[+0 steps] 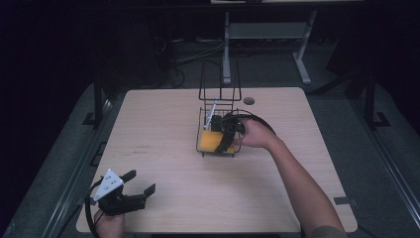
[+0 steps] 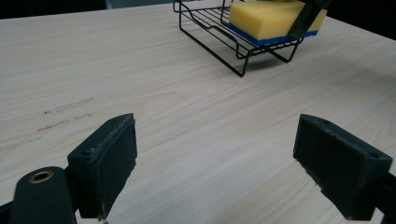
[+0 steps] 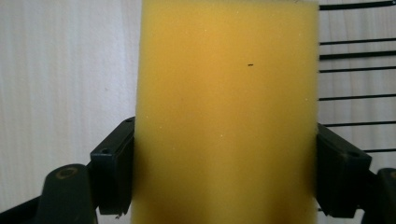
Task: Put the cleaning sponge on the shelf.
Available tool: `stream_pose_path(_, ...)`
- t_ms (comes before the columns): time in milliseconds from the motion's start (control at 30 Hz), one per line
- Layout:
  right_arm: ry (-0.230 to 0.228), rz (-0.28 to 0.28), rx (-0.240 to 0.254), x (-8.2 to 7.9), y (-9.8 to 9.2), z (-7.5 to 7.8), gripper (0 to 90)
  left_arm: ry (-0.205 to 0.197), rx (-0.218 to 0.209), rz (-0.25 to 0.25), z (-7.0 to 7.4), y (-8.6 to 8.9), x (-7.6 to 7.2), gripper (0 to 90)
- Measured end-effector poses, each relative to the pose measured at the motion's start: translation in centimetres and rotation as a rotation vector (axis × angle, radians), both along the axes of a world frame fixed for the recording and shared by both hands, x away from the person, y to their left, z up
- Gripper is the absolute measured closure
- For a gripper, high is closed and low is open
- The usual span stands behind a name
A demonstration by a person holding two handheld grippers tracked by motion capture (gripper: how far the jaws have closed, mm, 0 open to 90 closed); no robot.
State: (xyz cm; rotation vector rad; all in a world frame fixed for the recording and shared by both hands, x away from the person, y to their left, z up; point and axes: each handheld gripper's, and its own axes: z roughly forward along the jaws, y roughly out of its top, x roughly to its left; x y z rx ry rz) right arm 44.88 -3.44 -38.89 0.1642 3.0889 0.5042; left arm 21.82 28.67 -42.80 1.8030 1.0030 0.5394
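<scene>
I am pinching the sponge [image 3: 226, 112] between my right gripper's [image 3: 224, 172] jaws, in the rack [image 1: 205, 116]; my left gripper [image 2: 229, 163] is spreading wide, near left.

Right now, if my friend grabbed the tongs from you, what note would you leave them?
Right tongs: jaws pressed on both sides of the yellow sponge, which sits in the black wire rack mid-table.
Left tongs: open, holding nothing, low over the wooden table at its near left corner.
Done: sponge is gripped. Whether it is going in or coming out, I cannot tell.
Left: finish that move; the left tongs could steady the rack.
</scene>
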Motion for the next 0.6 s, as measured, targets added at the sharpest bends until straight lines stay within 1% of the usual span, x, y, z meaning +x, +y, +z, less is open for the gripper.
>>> stream_pose_path(133,-0.009,-0.003,-0.015,0.5,0.3,0.3,21.7,0.0,0.004,-0.004,0.0,0.0,0.0,12.8)
stream_pose_path(167,-0.008,-0.008,-0.003,0.7,0.3,0.3,21.7,-0.001,0.005,-0.003,0.0,0.0,0.0,12.8)
stream_pose_path(200,0.004,-0.01,0.01,0.9,0.4,0.3,21.7,0.0,0.003,-0.001,0.0,0.0,0.0,12.8)
stream_pose_path(233,0.007,-0.018,0.005,1.1,0.4,0.2,21.7,0.0,0.001,-0.001,0.0,0.0,0.0,12.8)
stream_pose_path(300,-0.003,-0.017,-0.032,1.5,0.6,-0.2,21.7,0.0,0.0,0.001,0.0,0.1,0.0,12.8)
stream_pose_path(333,-0.005,-0.014,-0.034,1.7,0.6,-0.3,21.7,0.0,0.001,0.0,0.0,0.2,0.0,12.8)
stream_pose_path(433,-0.004,-0.022,-0.017,2.1,0.7,-0.3,21.7,0.001,-0.001,0.001,0.0,0.2,0.0,12.8)
stream_pose_path(467,-0.006,-0.018,-0.026,2.3,0.8,-0.3,21.7,0.002,-0.001,0.0,0.0,0.2,0.0,12.8)
stream_pose_path(500,-0.012,-0.015,-0.026,2.4,0.8,-0.4,21.6,0.003,0.0,0.0,0.0,0.2,0.0,12.8)
stream_pose_path(533,-0.006,-0.027,-0.029,2.5,0.8,-0.5,21.6,0.002,0.0,-0.001,0.0,0.2,0.0,12.8)
stream_pose_path(600,0.002,-0.028,-0.012,2.7,0.6,-0.6,21.7,0.002,-0.001,-0.002,0.0,0.2,0.0,12.8)
